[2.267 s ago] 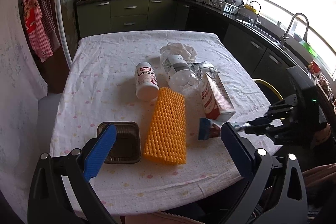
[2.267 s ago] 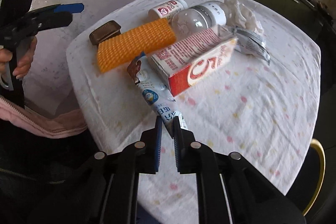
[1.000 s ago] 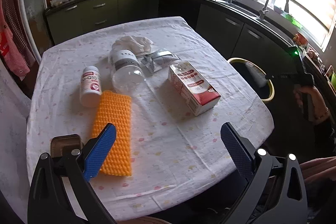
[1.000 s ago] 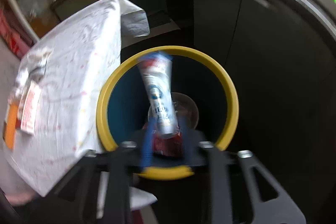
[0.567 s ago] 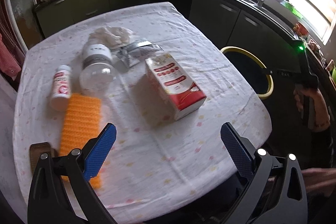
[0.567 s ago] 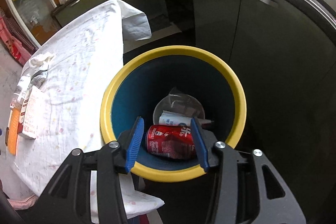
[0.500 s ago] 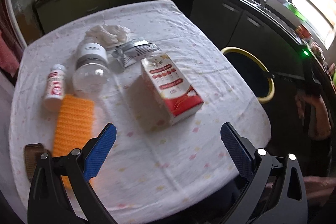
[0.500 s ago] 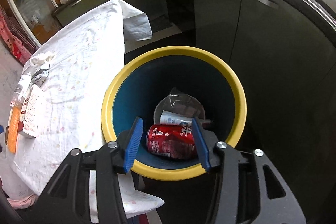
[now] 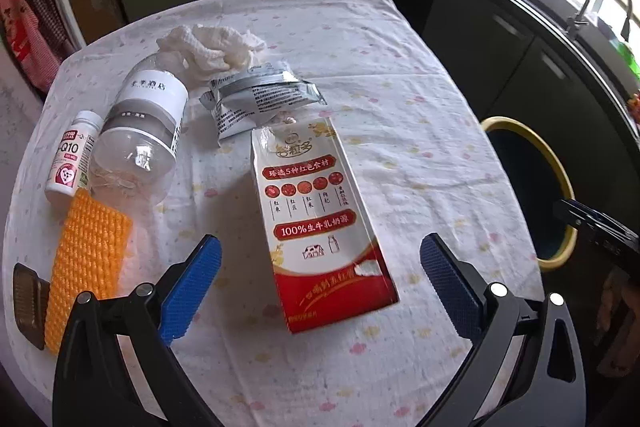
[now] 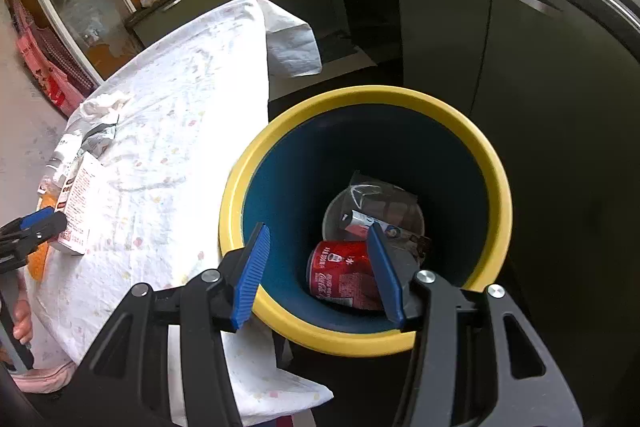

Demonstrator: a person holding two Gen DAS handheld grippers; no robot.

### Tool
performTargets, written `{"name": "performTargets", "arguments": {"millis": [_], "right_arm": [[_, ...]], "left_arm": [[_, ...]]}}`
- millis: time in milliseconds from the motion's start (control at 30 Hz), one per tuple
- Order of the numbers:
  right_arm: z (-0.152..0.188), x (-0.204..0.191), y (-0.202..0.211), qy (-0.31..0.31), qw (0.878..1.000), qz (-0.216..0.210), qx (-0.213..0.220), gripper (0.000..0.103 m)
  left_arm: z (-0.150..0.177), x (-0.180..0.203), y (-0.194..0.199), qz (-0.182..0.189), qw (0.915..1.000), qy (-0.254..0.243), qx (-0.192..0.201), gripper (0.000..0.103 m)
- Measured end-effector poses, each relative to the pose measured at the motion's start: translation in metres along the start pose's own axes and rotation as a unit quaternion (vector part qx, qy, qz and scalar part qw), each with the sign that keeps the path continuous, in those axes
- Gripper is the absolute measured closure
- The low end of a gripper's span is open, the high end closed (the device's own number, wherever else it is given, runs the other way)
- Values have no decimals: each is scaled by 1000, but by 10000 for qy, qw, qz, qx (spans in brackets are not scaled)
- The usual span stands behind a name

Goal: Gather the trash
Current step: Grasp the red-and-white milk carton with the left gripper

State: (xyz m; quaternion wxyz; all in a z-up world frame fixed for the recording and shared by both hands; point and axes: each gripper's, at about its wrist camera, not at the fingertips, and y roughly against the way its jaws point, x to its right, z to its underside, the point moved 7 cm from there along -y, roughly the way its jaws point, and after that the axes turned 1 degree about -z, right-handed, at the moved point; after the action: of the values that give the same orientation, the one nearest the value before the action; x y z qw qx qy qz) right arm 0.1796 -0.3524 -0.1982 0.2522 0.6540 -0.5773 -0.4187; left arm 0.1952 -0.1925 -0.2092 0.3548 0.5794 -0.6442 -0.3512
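A red-and-white milk carton lies flat on the tablecloth, straight ahead of my left gripper, which is open with nothing held; the carton's near end lies between the wide-spread blue pads. Behind it lie a silver wrapper, a clear plastic bottle, a crumpled white tissue and a small white pill bottle. My right gripper hangs open and empty over the yellow-rimmed bin. Inside the bin lie a red can, a blue-and-white tube wrapper and a clear plastic cup.
An orange textured sponge and a brown tray lie at the table's left edge. The bin stands off the table's right side, next to dark cabinets. A hand holds the left gripper's grip.
The tube wrapper dropped from my right gripper into the bin, and its jaws spread. My left gripper moved right and down across the table, bringing the milk carton between its pads.
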Motion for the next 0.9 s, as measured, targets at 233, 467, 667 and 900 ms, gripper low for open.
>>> {"name": "performTargets", "arguments": {"millis": [233,467,667,900], "right_arm": [[1,4,-3,-32,9999,-136,14,54],[6,14,0,-102,9998,-147,40,54],[10,16,2,-125,9998,-130,47,54],[12,11,0,-75,9999,-142,16,54]], "left_arm": [[0,-4,-17,-231,9996,13,-161,22],[5,-9,-21,-258,9990,-231,-266,48],[15,-18,-8,-201,9986,-431,-226,50],[14,-9,24,11,9977,-680,5,51]]}}
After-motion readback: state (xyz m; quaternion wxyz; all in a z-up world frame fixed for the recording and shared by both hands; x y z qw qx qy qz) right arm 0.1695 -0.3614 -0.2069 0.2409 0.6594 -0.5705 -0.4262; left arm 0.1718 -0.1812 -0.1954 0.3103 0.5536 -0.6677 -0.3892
